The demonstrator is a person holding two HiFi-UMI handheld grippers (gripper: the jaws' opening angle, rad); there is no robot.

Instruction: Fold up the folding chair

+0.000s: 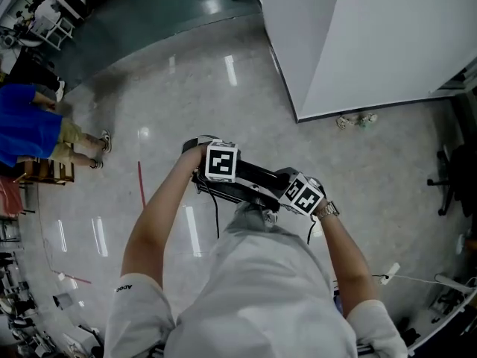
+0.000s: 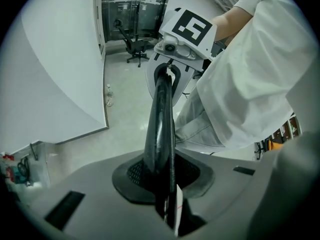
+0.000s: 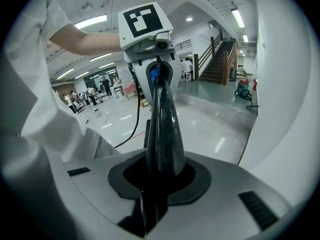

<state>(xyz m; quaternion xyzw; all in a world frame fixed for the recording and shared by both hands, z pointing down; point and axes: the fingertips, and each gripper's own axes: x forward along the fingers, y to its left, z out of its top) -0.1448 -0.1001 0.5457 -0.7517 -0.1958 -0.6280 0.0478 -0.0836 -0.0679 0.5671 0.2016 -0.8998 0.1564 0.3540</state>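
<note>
Floor [image 1: 186, 88] glossy grey, light streaks on it; white partition [image 1: 358, 36] at its far right. We hold folding chair [image 1: 253, 176] above it, left gripper [image 2: 160, 194] and right gripper [image 3: 155, 184] both clamped on its edge.

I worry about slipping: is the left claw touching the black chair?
Touching. The left gripper view shows the left claw closed on the chair, its black edge clamped inside.
</note>
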